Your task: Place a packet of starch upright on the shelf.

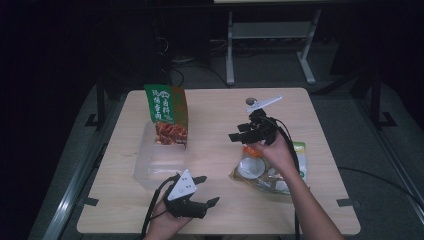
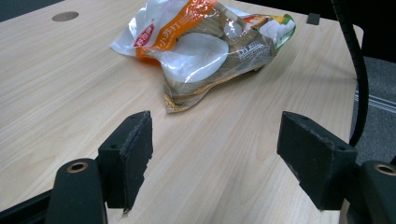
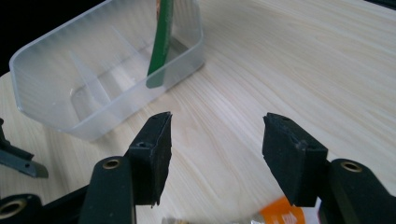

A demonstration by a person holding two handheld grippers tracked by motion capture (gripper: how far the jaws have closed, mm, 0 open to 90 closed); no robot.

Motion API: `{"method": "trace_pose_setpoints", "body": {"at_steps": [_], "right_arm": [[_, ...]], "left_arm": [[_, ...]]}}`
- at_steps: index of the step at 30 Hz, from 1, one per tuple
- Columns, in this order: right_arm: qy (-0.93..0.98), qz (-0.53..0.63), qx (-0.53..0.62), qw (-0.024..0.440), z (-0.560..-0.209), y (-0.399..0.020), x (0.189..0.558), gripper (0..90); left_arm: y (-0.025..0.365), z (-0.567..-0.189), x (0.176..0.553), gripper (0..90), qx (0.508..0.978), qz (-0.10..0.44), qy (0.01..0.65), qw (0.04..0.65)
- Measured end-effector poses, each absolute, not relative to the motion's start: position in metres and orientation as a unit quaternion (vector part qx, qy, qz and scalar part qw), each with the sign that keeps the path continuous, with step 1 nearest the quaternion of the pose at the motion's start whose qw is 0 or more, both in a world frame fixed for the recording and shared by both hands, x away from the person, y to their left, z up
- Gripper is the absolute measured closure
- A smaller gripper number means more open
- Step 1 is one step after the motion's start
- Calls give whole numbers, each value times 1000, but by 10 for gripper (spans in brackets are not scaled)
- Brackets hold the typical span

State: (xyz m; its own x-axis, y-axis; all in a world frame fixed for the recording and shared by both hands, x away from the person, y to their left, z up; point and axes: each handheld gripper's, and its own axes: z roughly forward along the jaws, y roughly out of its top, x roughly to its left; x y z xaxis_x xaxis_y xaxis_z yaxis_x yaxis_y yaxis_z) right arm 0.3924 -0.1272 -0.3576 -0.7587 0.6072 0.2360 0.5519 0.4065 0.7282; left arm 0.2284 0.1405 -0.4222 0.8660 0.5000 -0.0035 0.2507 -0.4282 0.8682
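While the right gripper (image 1: 239,138) hangs spread and empty | snack bag (image 1: 265,172) is best pinched by an edge | left gripper (image 1: 206,190) spread, idle.

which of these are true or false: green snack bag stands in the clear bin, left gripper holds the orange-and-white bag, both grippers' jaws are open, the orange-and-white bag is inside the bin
1. The green snack bag stands upright in the clear plastic bin. True.
2. The left gripper holds the orange-and-white snack bag. False: its jaws are open and empty, and the bag lies apart from them on the wooden table.
3. Both grippers' jaws are open. True: the right gripper also has nothing between its jaws.
4. The orange-and-white snack bag is inside the bin. False: it lies on the table, on the right gripper's side.
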Motion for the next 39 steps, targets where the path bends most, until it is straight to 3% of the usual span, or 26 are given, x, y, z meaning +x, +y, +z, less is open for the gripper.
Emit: {"method": "trace_pose_setpoints", "body": {"at_steps": [39], "right_arm": [[823,372,425,52,-394,-234,334,410]], "left_arm": [[139,-424,228,265,838,127,223,482]]}}
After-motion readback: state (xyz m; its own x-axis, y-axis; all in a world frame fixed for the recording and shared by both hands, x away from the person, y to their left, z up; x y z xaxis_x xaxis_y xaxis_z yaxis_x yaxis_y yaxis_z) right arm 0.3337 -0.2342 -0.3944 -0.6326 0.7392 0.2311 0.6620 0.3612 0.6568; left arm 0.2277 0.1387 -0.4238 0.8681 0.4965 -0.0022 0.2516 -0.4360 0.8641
